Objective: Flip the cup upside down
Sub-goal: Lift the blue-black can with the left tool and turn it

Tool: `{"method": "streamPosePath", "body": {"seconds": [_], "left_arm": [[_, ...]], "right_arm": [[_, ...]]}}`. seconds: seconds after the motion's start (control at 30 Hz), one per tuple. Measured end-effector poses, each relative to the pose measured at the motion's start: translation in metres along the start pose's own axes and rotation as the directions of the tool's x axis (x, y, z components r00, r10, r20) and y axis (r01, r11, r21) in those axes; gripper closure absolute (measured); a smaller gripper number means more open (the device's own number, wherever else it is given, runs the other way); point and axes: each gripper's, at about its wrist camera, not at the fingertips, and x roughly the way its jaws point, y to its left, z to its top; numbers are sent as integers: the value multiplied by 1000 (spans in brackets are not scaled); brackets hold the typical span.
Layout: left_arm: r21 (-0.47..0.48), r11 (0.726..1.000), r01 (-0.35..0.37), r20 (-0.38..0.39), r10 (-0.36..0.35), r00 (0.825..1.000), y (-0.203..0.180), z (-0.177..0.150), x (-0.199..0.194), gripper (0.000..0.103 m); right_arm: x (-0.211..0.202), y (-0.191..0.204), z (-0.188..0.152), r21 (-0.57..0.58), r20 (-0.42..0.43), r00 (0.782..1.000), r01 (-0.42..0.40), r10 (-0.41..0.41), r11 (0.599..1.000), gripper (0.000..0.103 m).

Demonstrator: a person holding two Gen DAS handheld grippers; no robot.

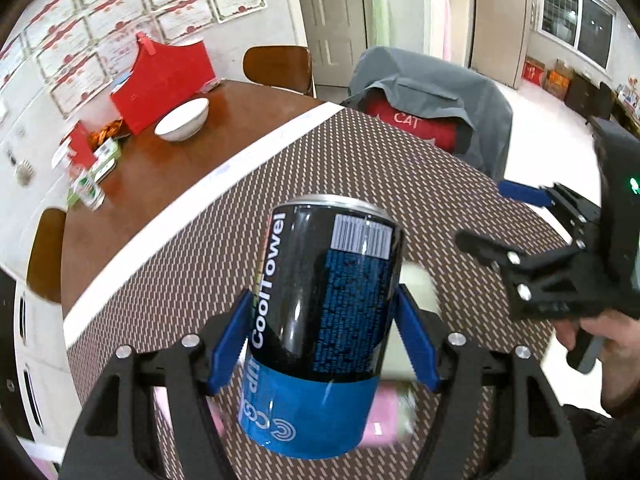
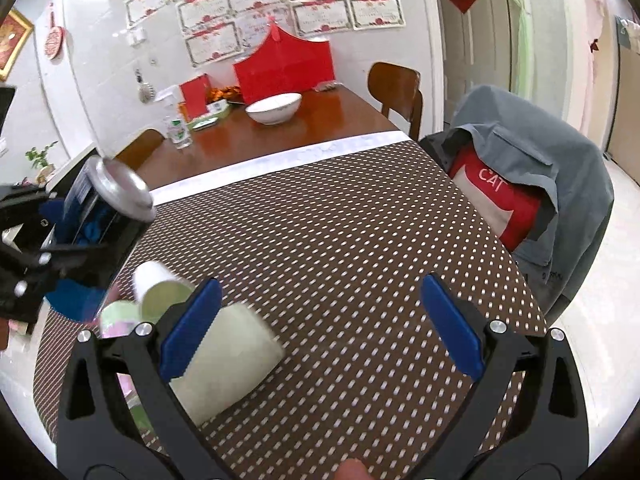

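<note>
The left tool (image 1: 324,340) is clamped on the can (image 1: 320,320), one blue pad on each side. This black and blue can seems to be the cup to flip. It is up in the air above the dotted mat (image 1: 360,160), at 6 o'clock in the left view. Its silver end (image 2: 120,190) points up and away, and it leans a bit. I think the tool grips the can's middle so it can spin it over without dropping it. I cannot tell which end is the open one, so I cannot say how far the flip has gone.

The right tool (image 2: 320,336) is spread wide with nothing in it. It hangs over the mat, off to the can's right, maybe to stay out of the way.

Pale paper cups (image 2: 160,292) lie on their sides on the mat under the can, at 8 o'clock in the right view. A pale roll (image 2: 232,356) lies just by the right tool's left pad.

Far back, at 12 o'clock, a white bowl (image 2: 274,108) sits on the bare brown tabletop (image 2: 320,120). It is well away from the work.
</note>
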Motion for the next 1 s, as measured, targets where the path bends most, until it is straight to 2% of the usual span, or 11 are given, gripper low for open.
{"method": "streamPosePath", "body": {"seconds": [0.2,0.33,0.57,0.7,0.83,0.93,1.0], "left_arm": [[-88,996,26,-8,-27,1000,-18,-69,-25,34],[-152,987,47,-10,-49,999,-31,-104,-27,34],[-221,972,84,-48,-97,994,-58,-156,3,34],[-240,968,72,-66,-90,994,-67,-167,23,34],[-201,980,-3,-79,-13,997,-78,-170,25,33],[-191,981,-42,-45,34,998,-78,-166,17,21],[-195,979,-63,-20,60,998,-75,-164,10,21]], "right_arm": [[-28,18,-28,-27,3,999,-46,46,999,6],[-43,27,-49,-48,2,998,-64,65,997,6],[-58,31,-81,-57,-1,997,-73,73,996,6],[-64,35,-98,-74,-5,997,-72,72,995,6],[-67,32,-107,-71,-8,998,-67,67,995,6],[-68,32,-110,-66,-10,997,-71,71,995,6],[-67,33,-111,-62,-16,997,-81,80,995,6]]}}
